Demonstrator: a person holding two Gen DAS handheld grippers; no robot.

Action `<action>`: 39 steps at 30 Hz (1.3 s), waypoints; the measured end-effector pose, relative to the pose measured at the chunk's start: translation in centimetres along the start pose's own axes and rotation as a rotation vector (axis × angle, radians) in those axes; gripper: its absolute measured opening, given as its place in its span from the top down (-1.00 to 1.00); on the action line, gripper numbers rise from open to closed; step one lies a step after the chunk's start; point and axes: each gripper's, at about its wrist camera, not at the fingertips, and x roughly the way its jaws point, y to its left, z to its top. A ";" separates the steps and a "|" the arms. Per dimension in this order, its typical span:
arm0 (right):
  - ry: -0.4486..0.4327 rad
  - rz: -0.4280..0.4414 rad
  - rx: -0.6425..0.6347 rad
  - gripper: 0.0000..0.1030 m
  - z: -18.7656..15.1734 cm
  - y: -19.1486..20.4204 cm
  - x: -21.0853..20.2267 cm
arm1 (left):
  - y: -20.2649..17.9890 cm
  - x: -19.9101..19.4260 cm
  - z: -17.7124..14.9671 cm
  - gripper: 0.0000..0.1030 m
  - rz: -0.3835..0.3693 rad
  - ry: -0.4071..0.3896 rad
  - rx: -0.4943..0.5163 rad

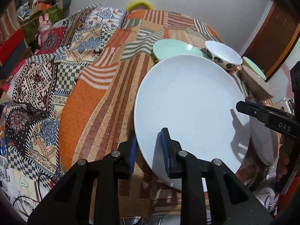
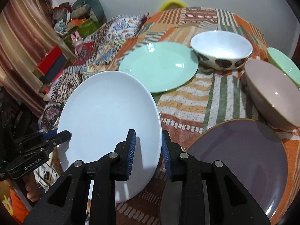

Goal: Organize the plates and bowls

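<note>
A large white plate (image 1: 191, 108) is held tilted above the patchwork cloth, gripped at opposite rims by both grippers. My left gripper (image 1: 149, 150) is shut on its near-left rim. My right gripper (image 2: 148, 150) is shut on its right rim (image 2: 108, 123); that gripper also shows in the left wrist view (image 1: 243, 106). A mint green plate (image 2: 159, 67), a white patterned bowl (image 2: 221, 50), a beige bowl (image 2: 270, 91), a small mint bowl (image 2: 283, 63) and a purple-grey plate (image 2: 240, 165) lie on the cloth.
The surface is covered with an orange striped patchwork cloth (image 1: 93, 97). Cluttered shelves with boxes and toys (image 1: 37, 18) stand at far left. A wooden door (image 1: 271, 37) is at right. A yellow object (image 1: 138, 3) sits at the far edge.
</note>
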 end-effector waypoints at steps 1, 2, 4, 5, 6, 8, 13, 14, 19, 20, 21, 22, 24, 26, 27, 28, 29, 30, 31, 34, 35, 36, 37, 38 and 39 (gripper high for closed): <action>-0.010 0.002 0.001 0.51 0.0 0.1 -0.3 | -0.1 -0.4 0.1 0.52 -0.003 -0.009 0.000; -0.020 0.005 0.002 0.51 0.1 0.1 -0.7 | -0.2 -0.6 0.2 0.52 -0.005 -0.014 -0.001; -0.042 0.011 0.004 0.51 0.0 0.1 -1.4 | -0.5 -1.3 0.5 0.52 -0.008 -0.029 0.002; -0.050 0.012 0.006 0.51 0.1 0.1 -1.7 | -0.7 -1.7 0.6 0.52 -0.009 -0.037 0.005; -0.061 0.014 0.008 0.51 0.0 0.0 -2.1 | -1.0 -2.0 0.6 0.52 -0.010 -0.043 0.007; -0.076 0.015 0.010 0.51 0.0 -0.1 -2.7 | -1.6 -2.6 0.8 0.52 -0.008 -0.057 0.017; -0.117 0.015 0.018 0.51 -0.4 -0.7 -4.6 | -3.0 -3.9 1.1 0.52 -0.010 -0.086 0.039; -0.123 0.015 0.022 0.51 -0.4 -0.8 -4.9 | -3.3 -4.1 1.2 0.52 -0.015 -0.090 0.041; -0.162 0.009 0.037 0.51 -0.9 -1.8 -6.7 | -5.2 -5.1 1.4 0.52 -0.032 -0.109 0.067; -0.167 0.008 0.042 0.51 -1.0 -2.1 -7.0 | -5.7 -5.3 1.4 0.52 -0.035 -0.112 0.074; -0.174 0.008 0.048 0.51 -1.1 -2.4 -7.4 | -6.1 -5.4 1.4 0.52 -0.036 -0.115 0.080; -0.181 0.009 0.052 0.51 -1.2 -2.6 -7.8 | -6.4 -5.6 1.5 0.52 -0.038 -0.117 0.084; -0.196 0.006 0.060 0.51 -1.5 -3.1 -8.5 | -7.2 -5.9 1.6 0.52 -0.044 -0.119 0.095; -0.209 0.003 0.067 0.51 -1.7 -3.5 -9.1 | -8.0 -6.2 1.7 0.52 -0.049 -0.121 0.108; -0.218 0.002 0.073 0.51 -1.9 -3.7 -9.5 | -8.3 -6.3 1.7 0.52 -0.056 -0.122 0.113; -0.223 0.000 0.078 0.51 -2.0 -3.9 -9.8 | -8.7 -6.4 1.7 0.52 -0.057 -0.123 0.122; -0.229 -0.002 0.083 0.51 -2.1 -4.2 -10.1 | -9.3 -6.6 1.7 0.52 -0.060 -0.124 0.132; -0.236 -0.003 0.092 0.51 -2.3 -4.6 -10.4 | -9.8 -6.7 1.8 0.52 -0.062 -0.125 0.139; -0.243 -0.004 0.098 0.51 -2.5 -4.9 -10.7 | -10.2 -6.8 1.8 0.52 -0.064 -0.126 0.146; -0.259 -0.008 0.112 0.51 -3.0 -5.7 -11.5 | -11.4 -6.9 1.8 0.52 -0.071 -0.125 0.163; -0.263 -0.010 0.117 0.51 -3.3 -6.0 -11.7 | -11.9 -6.9 1.8 0.52 -0.073 -0.123 0.171; -0.267 -0.013 0.120 0.51 -3.4 -6.2 -12.0 | -12.3 -6.9 1.8 0.52 -0.075 -0.119 0.178; -0.269 -0.015 0.127 0.51 -3.7 -6.6 -12.2 | -12.7 -6.9 1.8 0.52 -0.078 -0.115 0.186; -0.273 -0.017 0.136 0.51 -3.9 -7.0 -12.4 | -13.1 -6.9 1.7 0.52 -0.081 -0.111 0.191; -0.275 -0.019 0.143 0.51 -4.1 -7.4 -12.6 | -13.5 -6.8 1.7 0.52 -0.085 -0.104 0.198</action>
